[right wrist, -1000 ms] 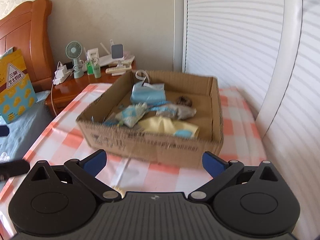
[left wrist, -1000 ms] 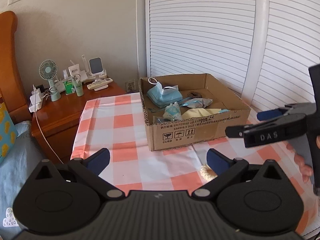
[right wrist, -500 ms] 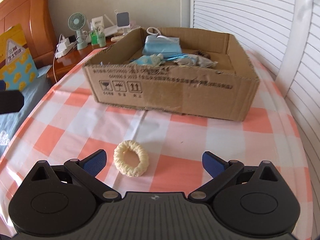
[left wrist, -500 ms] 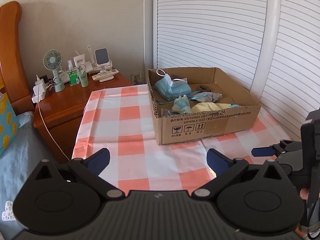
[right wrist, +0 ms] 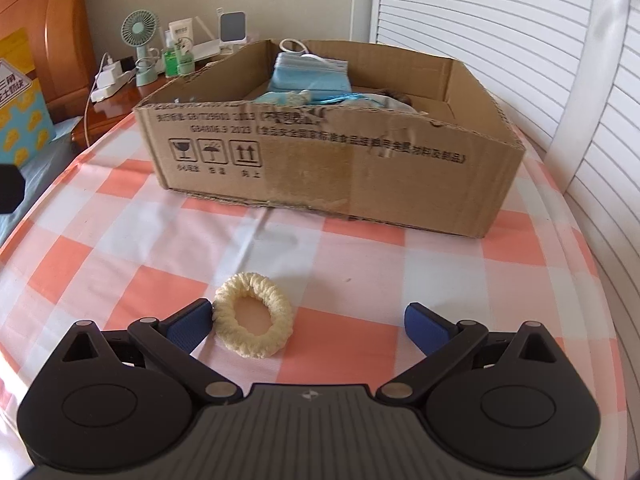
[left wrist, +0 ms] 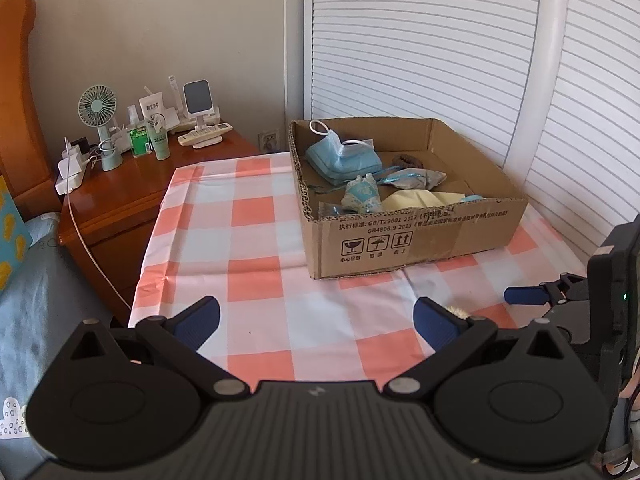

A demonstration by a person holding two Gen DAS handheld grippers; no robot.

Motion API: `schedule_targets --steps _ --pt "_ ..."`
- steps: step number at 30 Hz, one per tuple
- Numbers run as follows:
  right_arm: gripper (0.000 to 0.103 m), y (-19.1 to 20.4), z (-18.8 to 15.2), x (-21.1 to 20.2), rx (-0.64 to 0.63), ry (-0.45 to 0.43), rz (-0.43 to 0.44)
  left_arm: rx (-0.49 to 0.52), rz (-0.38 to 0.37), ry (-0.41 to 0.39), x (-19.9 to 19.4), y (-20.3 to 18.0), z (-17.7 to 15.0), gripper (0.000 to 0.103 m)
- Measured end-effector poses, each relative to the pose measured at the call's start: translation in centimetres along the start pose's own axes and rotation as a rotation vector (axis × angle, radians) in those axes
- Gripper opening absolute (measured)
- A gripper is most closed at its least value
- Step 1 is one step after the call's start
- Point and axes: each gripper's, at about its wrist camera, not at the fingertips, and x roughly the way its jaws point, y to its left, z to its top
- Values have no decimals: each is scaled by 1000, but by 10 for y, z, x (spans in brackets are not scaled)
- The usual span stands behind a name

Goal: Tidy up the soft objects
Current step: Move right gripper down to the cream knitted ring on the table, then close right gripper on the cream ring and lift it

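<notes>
A cream fuzzy hair tie [right wrist: 253, 314] lies flat on the checked tablecloth, in front of an open cardboard box [right wrist: 340, 168]. My right gripper [right wrist: 308, 326] is open and low over the cloth; the hair tie sits between its fingers, close beside the left fingertip [right wrist: 190, 322]. The box holds blue face masks [left wrist: 340, 158], a small patterned cloth [left wrist: 362, 196], a yellow cloth [left wrist: 420, 200] and a dark hair tie [left wrist: 408, 159]. My left gripper [left wrist: 316, 322] is open and empty, held back above the table's near edge. The right gripper also shows in the left wrist view [left wrist: 524, 294], and a bit of the hair tie [left wrist: 456, 312].
A wooden nightstand [left wrist: 132, 196] at the left carries a small fan [left wrist: 98, 114], bottles, a phone stand and a white charger with a cable. A wooden headboard and a bed lie at the far left. White louvred doors [left wrist: 440, 60] stand behind and right of the table.
My right gripper has dropped from above the box to low over the cloth and closed in on the cream hair tie. My left gripper has pulled back a little.
</notes>
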Motion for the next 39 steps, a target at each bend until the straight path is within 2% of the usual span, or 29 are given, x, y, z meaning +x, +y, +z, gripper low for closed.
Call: schedule_targets --steps 4,9,19,22,24,30,32,39 --pt "103 -10 -2 1 14 -6 -56 5 -5 3 1 -2 0 102" --pt "103 -24 -6 -1 38 -19 -79 2 -7 8 2 -3 0 102" --pt "103 -14 -14 -6 -31 -37 -7 -9 -12 32 7 -6 -4 102" --pt "96 -7 -15 -7 -57 -48 16 -10 -11 35 8 -5 -4 102" --pt "85 -4 -14 -9 -65 -56 27 -11 -12 38 9 -5 -5 102" --pt "61 -1 -11 -14 -73 -71 34 -9 -20 44 10 -6 -6 102" --pt "57 -1 -11 -14 -72 -72 33 -7 -22 47 10 -7 -6 102" --pt "55 -2 -10 -15 -68 -63 30 -4 -27 51 9 -8 -7 102"
